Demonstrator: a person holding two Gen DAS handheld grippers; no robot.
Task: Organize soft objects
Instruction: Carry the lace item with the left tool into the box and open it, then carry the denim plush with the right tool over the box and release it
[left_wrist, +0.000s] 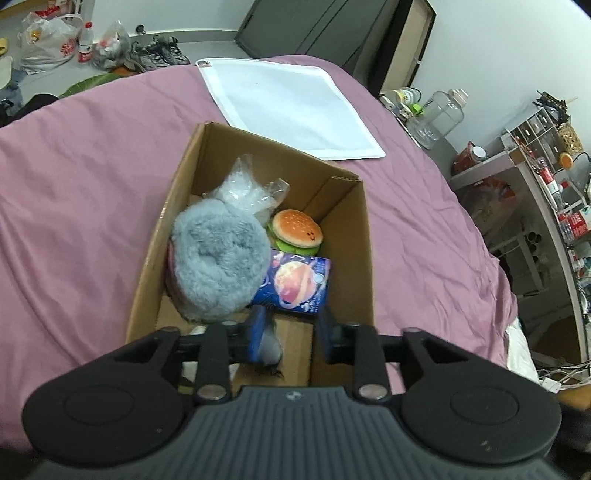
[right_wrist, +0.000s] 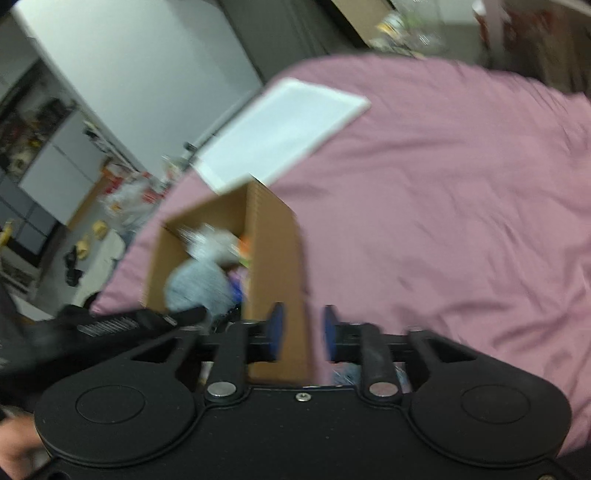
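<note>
Left wrist view: the left tongs (left_wrist: 291, 334) stand wide apart above the near end of the cardboard box (left_wrist: 354, 258), holding nothing. The box sits on the bed (left_wrist: 92, 177) and holds a grey plush (left_wrist: 219, 262), a burger toy (left_wrist: 297, 230), a blue packet (left_wrist: 295, 286) and a plastic bag (left_wrist: 243, 188). A white sheet (left_wrist: 291, 107) lies beyond.

Right wrist view (blurred): the right tongs (right_wrist: 301, 334) are parted astride the box's near wall (right_wrist: 275, 280), not gripping. Risk: closing or pushing here could tip the light box on soft bedding.
</note>
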